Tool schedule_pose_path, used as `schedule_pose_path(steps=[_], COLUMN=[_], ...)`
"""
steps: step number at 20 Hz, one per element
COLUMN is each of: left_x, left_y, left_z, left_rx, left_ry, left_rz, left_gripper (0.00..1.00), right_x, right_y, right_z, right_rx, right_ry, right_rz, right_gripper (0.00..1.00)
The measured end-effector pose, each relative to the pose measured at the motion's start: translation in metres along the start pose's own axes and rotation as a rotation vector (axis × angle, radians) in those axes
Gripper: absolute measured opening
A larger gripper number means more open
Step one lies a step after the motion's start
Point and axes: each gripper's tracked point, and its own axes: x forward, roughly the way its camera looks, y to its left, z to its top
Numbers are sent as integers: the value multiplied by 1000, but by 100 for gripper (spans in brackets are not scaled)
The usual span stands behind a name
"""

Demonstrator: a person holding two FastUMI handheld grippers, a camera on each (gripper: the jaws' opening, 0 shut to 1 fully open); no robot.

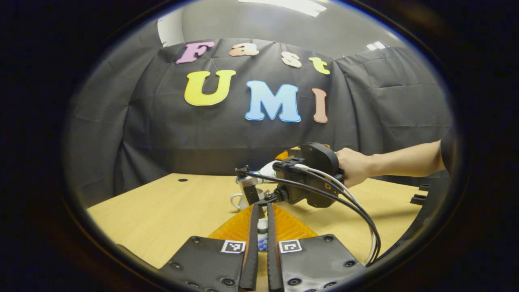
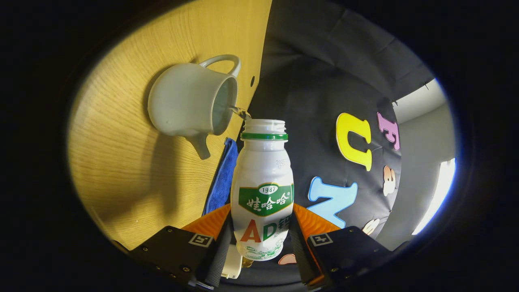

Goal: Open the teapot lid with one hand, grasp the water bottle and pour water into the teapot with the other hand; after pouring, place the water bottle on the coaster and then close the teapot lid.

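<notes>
- Tabletop [image 1: 162,211], left gripper view: bare light wood runs wide to the left of the teapot [image 1: 239,200]. One small dark hole [image 1: 182,179] sits near the far edge.
- The far edge meets the black cloth wall [image 1: 162,134] directly, with no room behind it.
- On the right side of the tabletop, a hand [image 1: 353,167] and forearm reach in from the right, holding the right tongs [image 1: 253,180]. Two cables [image 1: 357,211] loop from that unit toward the near right edge (they crowd that side).
- Left tongs [image 1: 261,209]: the fingers stand nearly together, leaving a narrow gap. A small pale piece [image 1: 262,224] shows in the gap. I cannot tell what it is or whether both fingers press on it.
- These tongs point at the teapot, which stands just beyond their tips and under the other unit.
- Right tongs [image 2: 262,233], right gripper view: spread to bottle width and clamped on the lower body of the water bottle [image 2: 263,182], one finger on each side.
- The bottle is uncapped and its mouth is tipped toward the teapot [image 2: 190,105]. A thin water stream [image 2: 240,112] crosses from the mouth into the pot's open top (no lid on it).
- The teapot rests on the tabletop [image 2: 121,170], with its handle on the far side from the spout.
- A blue cloth [image 2: 223,174] lies at the tabletop edge, just beside the bottle's shoulder in this view.
</notes>
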Motion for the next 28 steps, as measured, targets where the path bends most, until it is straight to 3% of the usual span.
schedule_pose_path(steps=[5, 6, 9, 11, 19, 21, 28], left_x=[1, 0, 0, 0, -1, 0, -2], left_y=[1, 2, 1, 0, 2, 1, 1], left_z=[1, 1, 0, 0, 2, 1, 1], left_rx=[-3, -2, 0, 0, 2, 5, 10], left_ry=[2, 2, 5, 7, 7, 8, 9], left_rz=[3, 3, 2, 0, 3, 2, 2], left_gripper=[20, 12, 20, 12, 16, 12, 12], right_x=[0, -1, -1, 2, 7, 7, 8], right_y=[-2, -3, -6, -8, -13, -14, -16], right_z=[2, 2, 0, 1, -4, -3, -3], right_rx=[-18, -22, -40, -55, -99, -109, -181], right_ry=[-3, -3, -4, -8, -20, -21, -33], right_rz=[-13, -15, -23, -32, -62, -69, -99], right_gripper=[71, 71, 71, 71, 71, 71, 71])
